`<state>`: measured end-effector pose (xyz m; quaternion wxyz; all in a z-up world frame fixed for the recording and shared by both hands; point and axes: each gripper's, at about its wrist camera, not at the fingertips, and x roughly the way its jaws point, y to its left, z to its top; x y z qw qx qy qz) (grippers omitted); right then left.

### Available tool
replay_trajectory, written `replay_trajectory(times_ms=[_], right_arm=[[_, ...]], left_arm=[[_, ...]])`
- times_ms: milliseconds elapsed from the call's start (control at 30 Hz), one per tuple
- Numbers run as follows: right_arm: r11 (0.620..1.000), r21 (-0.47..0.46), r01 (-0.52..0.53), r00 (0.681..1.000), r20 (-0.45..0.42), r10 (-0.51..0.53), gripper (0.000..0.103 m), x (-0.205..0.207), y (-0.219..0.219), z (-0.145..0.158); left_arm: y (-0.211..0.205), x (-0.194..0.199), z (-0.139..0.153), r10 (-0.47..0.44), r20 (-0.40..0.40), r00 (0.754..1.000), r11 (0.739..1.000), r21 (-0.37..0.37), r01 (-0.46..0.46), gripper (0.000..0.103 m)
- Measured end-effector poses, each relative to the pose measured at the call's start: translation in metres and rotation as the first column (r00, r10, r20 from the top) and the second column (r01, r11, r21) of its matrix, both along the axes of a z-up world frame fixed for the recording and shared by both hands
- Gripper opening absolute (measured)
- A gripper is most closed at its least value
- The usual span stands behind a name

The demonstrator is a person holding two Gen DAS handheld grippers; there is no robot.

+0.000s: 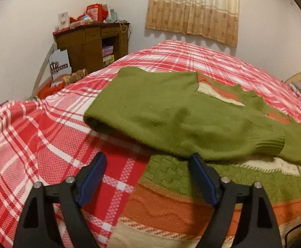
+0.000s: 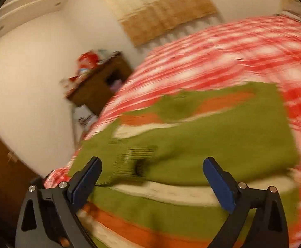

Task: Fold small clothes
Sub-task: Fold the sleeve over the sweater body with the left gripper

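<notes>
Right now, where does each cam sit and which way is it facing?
Left wrist: on the left gripper, low over the bed, facing the sweater, cabinet and curtain; both open fingers show.
Right wrist: on the right gripper, tilted and motion-blurred, above the sweater; both open fingers show.
Shared: sweater, bed, cabinet, curtain.

Each tool [image 1: 147,161] [image 2: 152,165]: black triangular arms (silver screws), blue finger pads.
</notes>
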<state>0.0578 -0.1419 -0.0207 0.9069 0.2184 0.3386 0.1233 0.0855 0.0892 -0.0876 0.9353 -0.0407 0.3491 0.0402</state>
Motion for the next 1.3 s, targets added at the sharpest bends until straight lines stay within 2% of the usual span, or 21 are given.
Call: replay_trajectory(times_ms=[67,167,200,233,267,300,333,367,400,433,533,633,833,967,1133,1233,1300], right_arm=[[0.997,-0.062,-0.036,0.999,-0.023,0.035,0.099,0.019,0.024,-0.003],[0.989,-0.122,-0.082,0.995,-0.074,0.073,0.097,0.047,0.053,-0.015],[0.986,-0.139,-0.091,0.993,-0.088,0.080,0.089,0.053,0.062,-0.021],[0.981,-0.163,-0.101,0.991,-0.107,0.084,0.075,0.058,0.070,-0.027],[0.974,-0.196,-0.112,0.987,-0.136,0.087,0.067,0.063,0.077,-0.035],[0.967,-0.223,-0.119,0.984,-0.159,0.085,0.050,0.063,0.085,-0.041],[0.954,-0.272,-0.127,0.978,-0.194,0.075,0.046,0.066,0.093,-0.049],[0.942,-0.314,-0.120,0.982,-0.177,0.067,0.045,0.063,0.099,-0.051],[0.934,-0.337,-0.121,0.985,-0.158,0.070,0.035,0.060,0.104,-0.050],[0.929,-0.347,-0.125,0.985,-0.153,0.076,0.017,0.059,0.105,-0.048],[0.921,-0.361,-0.146,0.985,-0.135,0.103,0.011,0.059,0.108,-0.038],[0.904,-0.406,-0.136,0.991,-0.049,0.127,0.011,0.052,0.113,-0.007],[0.900,-0.435,-0.040,0.983,0.145,0.114,0.011,0.032,0.098,0.075],[0.868,-0.492,0.062,0.979,0.200,0.044,0.011,0.025,0.061,0.101],[0.855,-0.497,0.149,0.986,0.143,-0.089,0.011,0.014,-0.005,0.081],[0.833,-0.524,0.178,0.984,0.074,-0.164,0.011,0.013,-0.036,0.047],[0.835,-0.521,0.178,0.979,0.012,-0.201,0.011,0.013,-0.053,0.018]], left_arm=[[-0.002,-0.002,-0.001,-0.008,-0.001,1.000,1.000,0.017,0.008,0.096],[0.000,-0.002,-0.002,-0.017,0.001,1.000,1.000,0.001,0.017,0.099],[0.000,-0.002,-0.002,-0.019,0.003,1.000,1.000,-0.001,0.019,0.100],[-0.001,-0.002,-0.002,-0.021,0.006,1.000,1.000,-0.001,0.021,0.100],[0.003,-0.001,-0.002,-0.024,0.005,1.000,1.000,-0.002,0.024,0.102],[0.002,-0.001,-0.002,-0.026,0.005,1.000,1.000,-0.003,0.026,0.103],[0.003,-0.001,-0.002,-0.028,0.005,1.000,1.000,-0.004,0.028,0.103],[0.003,0.000,-0.002,-0.029,0.004,1.000,1.000,-0.004,0.029,0.103],[0.004,0.000,-0.002,-0.028,0.008,1.000,1.000,-0.006,0.028,0.103],[0.003,0.000,-0.003,-0.028,0.009,1.000,1.000,-0.007,0.028,0.103],[0.004,0.001,-0.003,-0.028,0.012,1.000,0.999,-0.015,0.028,0.103],[0.005,0.002,-0.003,-0.027,0.013,1.000,1.000,-0.016,0.027,0.103],[0.006,0.001,-0.003,-0.027,0.011,1.000,0.999,-0.017,0.028,0.103],[0.006,0.001,-0.003,-0.027,0.012,1.000,0.999,-0.017,0.027,0.103],[0.006,0.000,-0.003,-0.024,0.013,1.000,1.000,-0.015,0.024,0.103],[0.006,0.000,-0.004,-0.022,0.012,1.000,1.000,-0.011,0.022,0.103],[0.005,0.000,-0.004,-0.021,0.011,1.000,1.000,-0.010,0.021,0.103]])
